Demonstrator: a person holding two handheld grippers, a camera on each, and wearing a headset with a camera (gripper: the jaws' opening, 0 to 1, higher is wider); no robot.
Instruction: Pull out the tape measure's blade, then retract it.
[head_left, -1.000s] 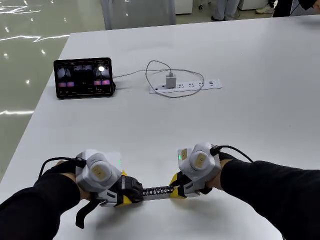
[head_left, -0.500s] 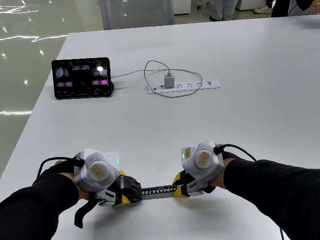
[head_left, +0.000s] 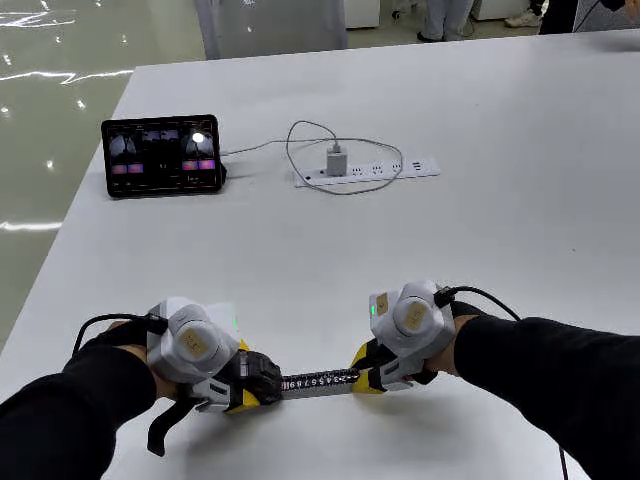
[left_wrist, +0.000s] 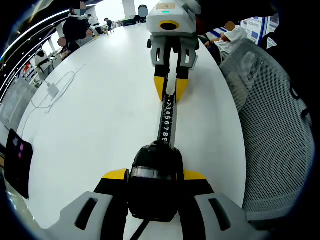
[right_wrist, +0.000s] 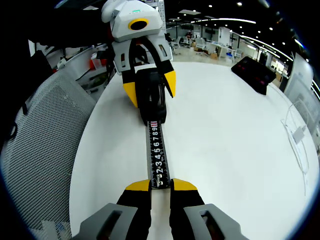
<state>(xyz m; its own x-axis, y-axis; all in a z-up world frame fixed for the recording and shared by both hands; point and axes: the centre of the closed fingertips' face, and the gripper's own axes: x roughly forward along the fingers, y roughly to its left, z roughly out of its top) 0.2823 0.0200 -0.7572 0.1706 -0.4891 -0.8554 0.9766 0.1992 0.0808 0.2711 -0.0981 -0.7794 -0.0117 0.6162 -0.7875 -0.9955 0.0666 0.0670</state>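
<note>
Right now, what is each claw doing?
Left claw: closed, holding the tape measure case.
Right claw: closed, gripping the blade by its end.

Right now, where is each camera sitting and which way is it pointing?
Head view: on the person's head, facing forward and down at the table; sleeves, left gripper and right gripper show.
Left gripper view: on the left gripper, looking along the blade at the right gripper; own fingers clamp the tape measure case.
Right gripper view: on the right gripper, facing the left gripper; own fingers pinch the blade's tip.
Shared: the blade, seen from opposite ends.
</note>
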